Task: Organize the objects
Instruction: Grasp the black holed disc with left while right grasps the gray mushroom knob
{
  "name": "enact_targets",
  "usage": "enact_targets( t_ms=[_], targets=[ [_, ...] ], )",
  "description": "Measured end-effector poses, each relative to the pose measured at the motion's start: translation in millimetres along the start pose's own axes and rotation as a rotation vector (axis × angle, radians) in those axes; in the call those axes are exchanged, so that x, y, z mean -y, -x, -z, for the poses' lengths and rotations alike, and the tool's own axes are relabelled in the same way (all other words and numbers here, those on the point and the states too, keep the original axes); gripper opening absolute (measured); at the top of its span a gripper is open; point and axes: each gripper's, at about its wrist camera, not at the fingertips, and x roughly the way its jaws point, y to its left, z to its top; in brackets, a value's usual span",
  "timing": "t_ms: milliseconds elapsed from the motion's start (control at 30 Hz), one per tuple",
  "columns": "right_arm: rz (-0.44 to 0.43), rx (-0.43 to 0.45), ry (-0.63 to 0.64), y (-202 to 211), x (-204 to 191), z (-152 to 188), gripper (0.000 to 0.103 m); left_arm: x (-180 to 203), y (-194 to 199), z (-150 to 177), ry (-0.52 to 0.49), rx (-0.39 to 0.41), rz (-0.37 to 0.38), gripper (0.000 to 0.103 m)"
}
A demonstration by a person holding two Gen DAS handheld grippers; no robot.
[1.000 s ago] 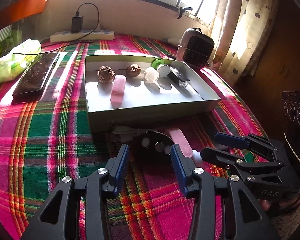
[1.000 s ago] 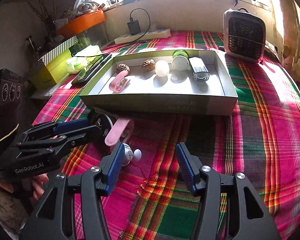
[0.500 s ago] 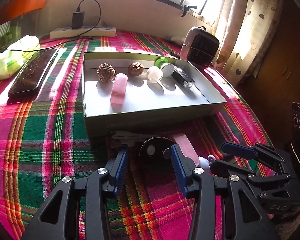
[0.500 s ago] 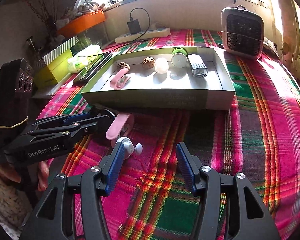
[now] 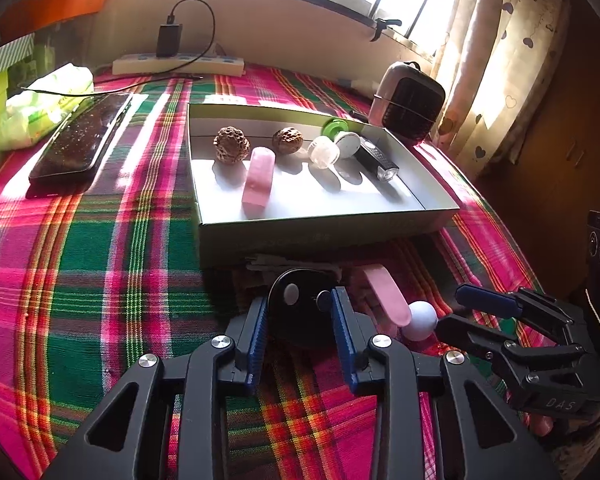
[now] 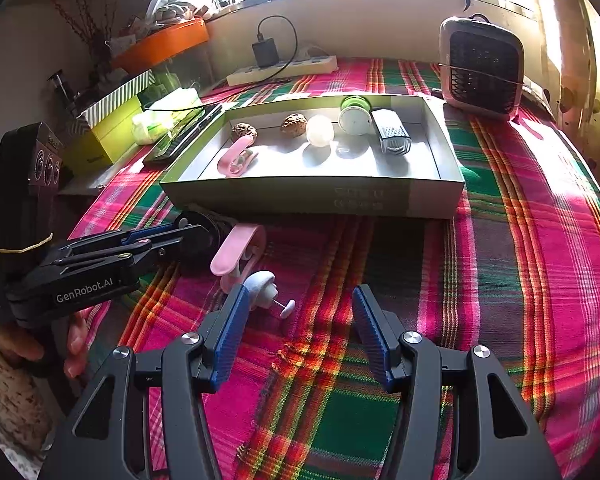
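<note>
A flat black round disc (image 5: 300, 300) with silver studs stands on the plaid cloth just in front of the grey box (image 5: 320, 236). My left gripper (image 5: 300, 308) is closing on it, and both blue pads touch its edges. Beside it lie a pink clip (image 5: 384, 296) and a small white knob piece (image 5: 420, 320). My right gripper (image 6: 298, 300) is open over bare cloth with nothing between its fingers; the white knob piece (image 6: 260, 284) sits by its left finger. The box holds two walnuts, a pink clip, a clear cap, a green-white jar and a black torch.
A small heater (image 6: 482, 68) stands behind the box on the right. A dark phone (image 5: 84, 140), a tissue pack (image 5: 40, 104) and a power strip (image 5: 180, 66) lie at the back left. A green box (image 6: 108, 136) sits at the table's left edge.
The left jaws have narrowed from wide apart onto the black disc's edges. The right gripper has stayed put and kept its width.
</note>
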Motion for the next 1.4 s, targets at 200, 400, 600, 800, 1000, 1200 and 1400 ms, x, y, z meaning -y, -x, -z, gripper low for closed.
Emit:
enact_targets(
  t_ms=[200,400,600,800,1000,1200,1400],
  targets=[
    [-0.013,-0.016,0.027,-5,-8,0,0.055,-8,8,6,0.017,-0.001,-0.008,0.029],
    [-0.006,-0.04,0.039,-16,-14,-3,0.055,-14,13,11,0.024,-0.001,-0.011,0.029],
    [0.035,-0.046,0.088,-23,-20,-5,0.055,-16,13,11,0.016,0.0,-0.015,0.029],
    [0.068,-0.03,0.123,-25,-23,-5,0.055,-16,12,10,0.013,0.001,-0.014,0.029],
    [0.076,-0.021,0.132,-25,-23,-4,0.054,-15,11,10,0.012,0.002,-0.014,0.029],
    [0.073,-0.016,0.124,-24,-20,-5,0.045,-15,11,10,0.013,0.002,-0.015,0.028],
    [0.063,-0.014,0.129,-24,-21,-5,0.034,-14,10,10,0.012,0.001,-0.018,0.027]
  ],
)
